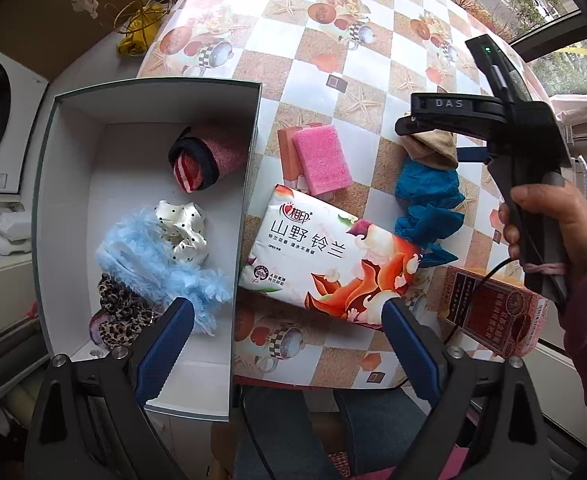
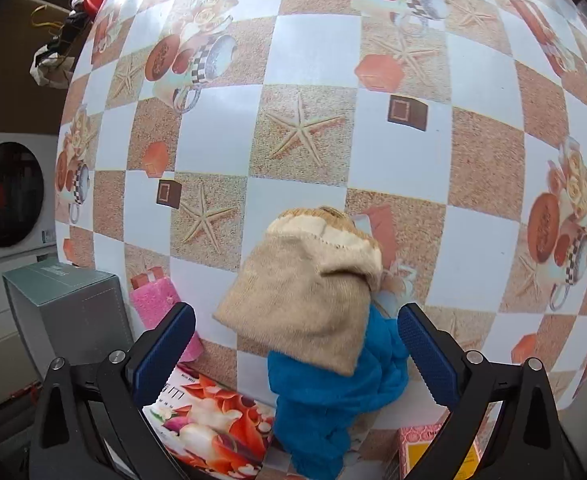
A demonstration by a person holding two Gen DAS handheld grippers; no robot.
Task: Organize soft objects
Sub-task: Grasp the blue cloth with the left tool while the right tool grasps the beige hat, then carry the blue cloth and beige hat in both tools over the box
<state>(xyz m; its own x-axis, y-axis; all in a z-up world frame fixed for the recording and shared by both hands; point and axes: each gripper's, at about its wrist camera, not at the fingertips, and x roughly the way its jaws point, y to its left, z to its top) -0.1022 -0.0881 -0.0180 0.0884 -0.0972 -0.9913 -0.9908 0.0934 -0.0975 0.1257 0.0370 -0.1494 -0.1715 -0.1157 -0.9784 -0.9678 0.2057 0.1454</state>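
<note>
Lower centre of the right wrist view: right gripper (image 2: pixel 296 350) with blue pads spread wide, empty, either side of a beige sock (image 2: pixel 305 292) without touching it. Sock lies partly over a crumpled blue cloth (image 2: pixel 333 404) on the checkered tablecloth (image 2: pixel 313 60). Pink sponge (image 2: pixel 155 300) at lower left of that frame, tissue pack (image 2: pixel 213 428) at bottom edge.

Left wrist view: left gripper (image 1: pixel 289 344) open, nothing held, hovering over the right wall of a white box (image 1: pixel 73 168). Box fills left half of frame; inside, a red-and-navy rolled sock (image 1: pixel 205 160) at top, polka-dot scrunchie (image 1: pixel 183 230) mid, fluffy light-blue item (image 1: pixel 153 264) below it, leopard-print scrunchie (image 1: pixel 123 316) lowest. Person's hand (image 1: pixel 553 228) at right edge holds the other tool. Red patterned carton (image 1: pixel 497 312) lower right.
</note>
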